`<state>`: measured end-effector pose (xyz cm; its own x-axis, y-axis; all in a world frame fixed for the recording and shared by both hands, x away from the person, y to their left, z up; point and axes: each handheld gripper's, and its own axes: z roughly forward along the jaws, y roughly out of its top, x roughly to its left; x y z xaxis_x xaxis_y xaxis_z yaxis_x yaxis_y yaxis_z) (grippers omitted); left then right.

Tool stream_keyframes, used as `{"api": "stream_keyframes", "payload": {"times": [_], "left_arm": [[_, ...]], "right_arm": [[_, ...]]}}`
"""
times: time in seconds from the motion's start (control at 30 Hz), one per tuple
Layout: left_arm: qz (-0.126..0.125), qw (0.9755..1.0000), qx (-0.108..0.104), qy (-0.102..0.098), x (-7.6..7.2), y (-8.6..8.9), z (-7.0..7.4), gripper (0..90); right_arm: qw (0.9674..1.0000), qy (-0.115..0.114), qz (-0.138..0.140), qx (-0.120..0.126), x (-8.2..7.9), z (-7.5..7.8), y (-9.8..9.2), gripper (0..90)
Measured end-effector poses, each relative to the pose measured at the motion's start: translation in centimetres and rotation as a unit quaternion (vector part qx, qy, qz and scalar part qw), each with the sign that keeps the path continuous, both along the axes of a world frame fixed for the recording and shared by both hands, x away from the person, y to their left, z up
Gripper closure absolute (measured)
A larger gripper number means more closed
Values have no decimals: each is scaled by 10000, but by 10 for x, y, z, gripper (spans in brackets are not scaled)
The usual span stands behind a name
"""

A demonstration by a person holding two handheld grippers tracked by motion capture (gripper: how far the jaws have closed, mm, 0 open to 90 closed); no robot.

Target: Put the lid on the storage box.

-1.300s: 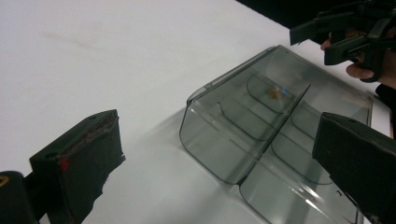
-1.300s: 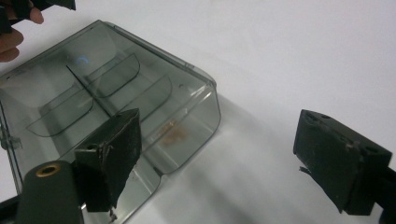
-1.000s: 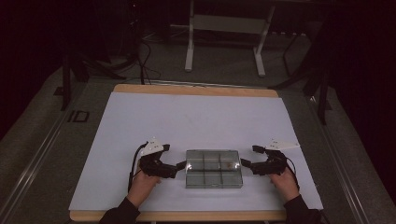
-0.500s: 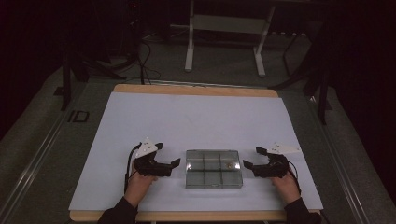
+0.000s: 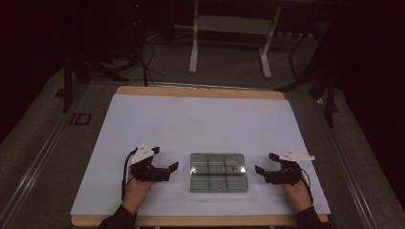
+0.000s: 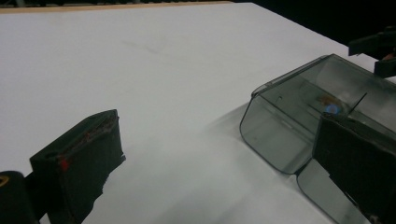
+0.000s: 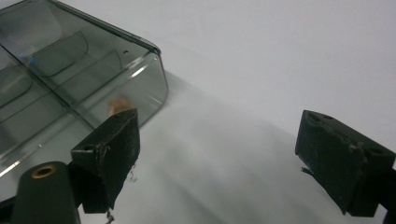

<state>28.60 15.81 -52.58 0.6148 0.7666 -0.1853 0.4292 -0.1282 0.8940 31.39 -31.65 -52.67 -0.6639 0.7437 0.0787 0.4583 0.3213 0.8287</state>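
Box [image 5: 218,171], clear smoked plastic with inner dividers, sits near the front edge of the white worktop [image 5: 200,119], between the left hand-held gripper [image 5: 167,170] and right hand-held gripper [image 5: 263,171]; both stand with jaws apart, holding nothing, each just off a short side. Judged light, rigid, slick-walled and somewhat brittle: best pinched at opposite side walls or rim corners. Small brownish item [image 7: 119,105] inside one compartment is too blurred to identify; lid and latch unclear.

Small orange-brown item [image 7: 119,105] inside the clear compartment box [image 5: 218,171]: too blurred to identify. Left gripper view: near jaw covers the box's lower right corner, box cut off at the right edge. Right gripper view: box cut off upper left.
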Motion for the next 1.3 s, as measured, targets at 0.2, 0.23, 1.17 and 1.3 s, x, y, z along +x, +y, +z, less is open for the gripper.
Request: {"api": "stream_keyframes", "payload": {"times": [0.2, 0.23, 1.17, 1.3], "left_arm": [[103, 9999, 4, -29, -6, 8, -2, 20], [118, 9999, 9, -17, -6, 9, -2, 20], [787, 9969, 22, -15, -23, 40, -10, 20], [805, 9967, 85, -43, -24, 38, -12, 20]], "right_arm": [[10000, -27, -13, 48, -4, -2, -9, 141], [10000, -19, -31, 45, -4, -3, -10, 140], [9956, -233, -909, -61, -30, -6, -49, 134], [9928, -321, -1148, -138, -31, -7, -53, 134]]}}
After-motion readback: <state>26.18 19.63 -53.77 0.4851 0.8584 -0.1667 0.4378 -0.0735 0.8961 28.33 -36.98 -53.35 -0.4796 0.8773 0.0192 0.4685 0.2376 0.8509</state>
